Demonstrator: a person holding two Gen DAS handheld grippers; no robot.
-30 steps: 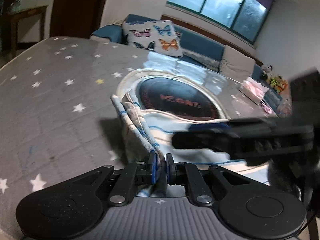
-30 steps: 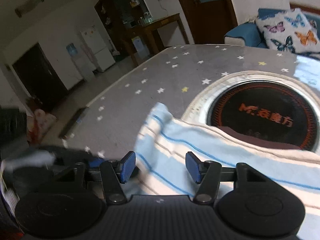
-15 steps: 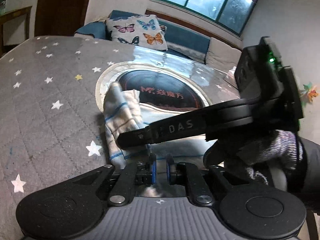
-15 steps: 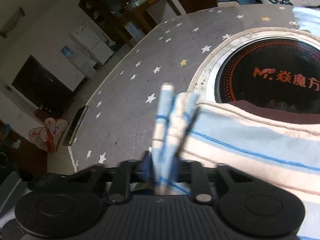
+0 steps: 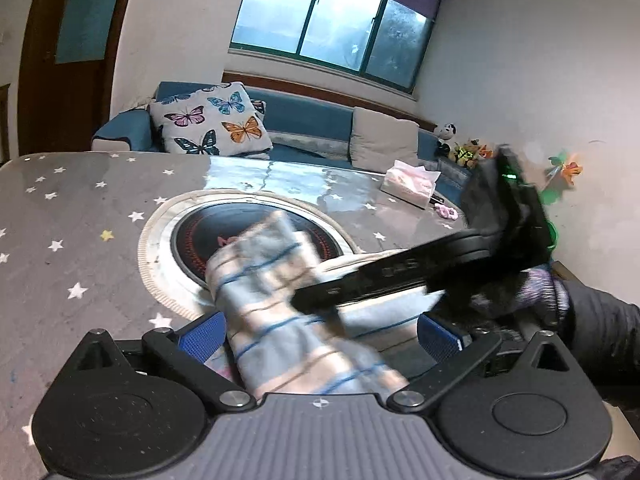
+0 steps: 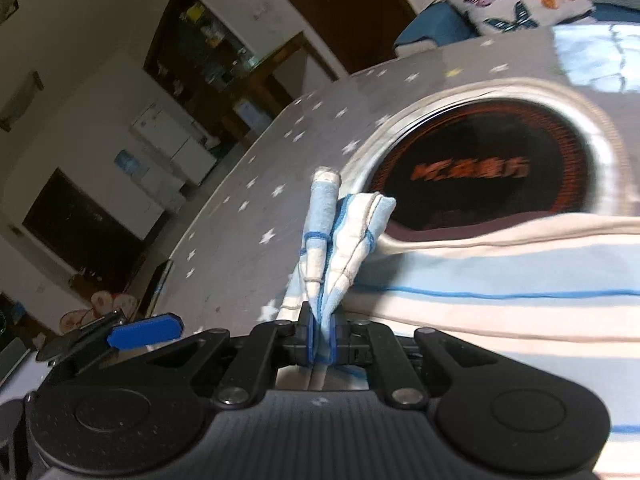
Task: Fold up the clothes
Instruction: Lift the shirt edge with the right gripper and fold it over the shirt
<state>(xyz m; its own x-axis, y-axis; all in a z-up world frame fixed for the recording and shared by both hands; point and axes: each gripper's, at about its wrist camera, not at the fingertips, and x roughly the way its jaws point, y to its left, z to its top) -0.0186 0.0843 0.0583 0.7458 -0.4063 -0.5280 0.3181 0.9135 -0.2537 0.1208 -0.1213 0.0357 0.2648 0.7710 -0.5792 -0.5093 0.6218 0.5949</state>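
Left wrist view: the left gripper (image 5: 320, 334) was caught with its jaws opening, blue pads spread wide and clear of the cloth. A bunched fold of the striped garment (image 5: 280, 308) was draped between them, its long axis running away from the fingers toward the round black cooktop (image 5: 192, 236) set into the star-patterned table (image 5: 60, 216). The right gripper (image 5: 304, 300) was seen reaching in from the right, its tip meeting the fold and nearer to it than the open left pads. That contact was blurred, and the gloved hand (image 5: 536, 288) behind it was partly cut off.

Right wrist view: the right gripper (image 6: 320, 338) was shown clamped tight on the gathered edge of the garment (image 6: 344, 232), which stood up from the pads, leaning far, while the rest was spread flat to the right. One blue pad of the left gripper (image 6: 144, 334) was glimpsed at near left, free of the cloth. The garment's lower part was hidden beneath the gripper body
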